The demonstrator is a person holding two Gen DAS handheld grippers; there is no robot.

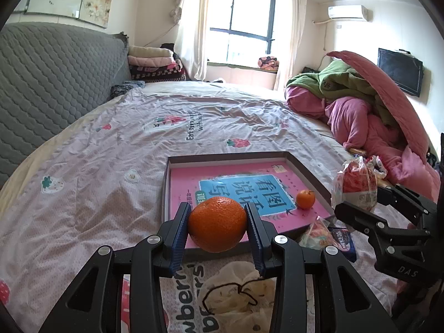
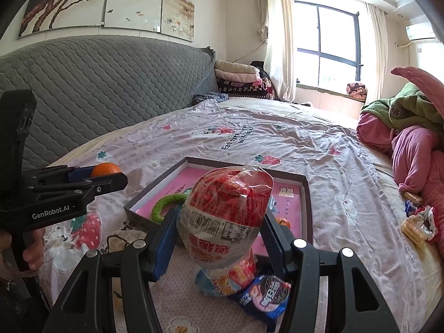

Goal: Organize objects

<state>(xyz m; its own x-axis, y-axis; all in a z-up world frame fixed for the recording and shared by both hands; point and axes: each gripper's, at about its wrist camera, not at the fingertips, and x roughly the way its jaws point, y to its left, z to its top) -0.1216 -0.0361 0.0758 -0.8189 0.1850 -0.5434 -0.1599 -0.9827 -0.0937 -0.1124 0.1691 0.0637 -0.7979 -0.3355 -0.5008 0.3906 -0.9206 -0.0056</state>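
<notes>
My left gripper [image 1: 217, 223] is shut on a large orange [image 1: 217, 229], held just above the near edge of a shallow brown tray [image 1: 227, 156] on the bed. A pink book lines the tray, and a small orange [image 1: 305, 199] rests on it. My right gripper [image 2: 219, 222] is shut on a clear bag of red snacks [image 2: 227, 211], held over the tray's near rim [image 2: 244, 168]. A green ring [image 2: 166, 204] lies in the tray. In the right wrist view the left gripper [image 2: 105, 179] with its orange [image 2: 106, 169] is at the left.
Below the right gripper lie a snack packet [image 2: 222, 280] and a blue cookie pack [image 2: 266, 294]. A pale mesh bag [image 1: 238, 285] lies under the left gripper. Biscuits [image 2: 416, 227] and piled pink and green bedding [image 1: 360, 105] sit at the right. A grey headboard [image 1: 55, 77] runs along the left.
</notes>
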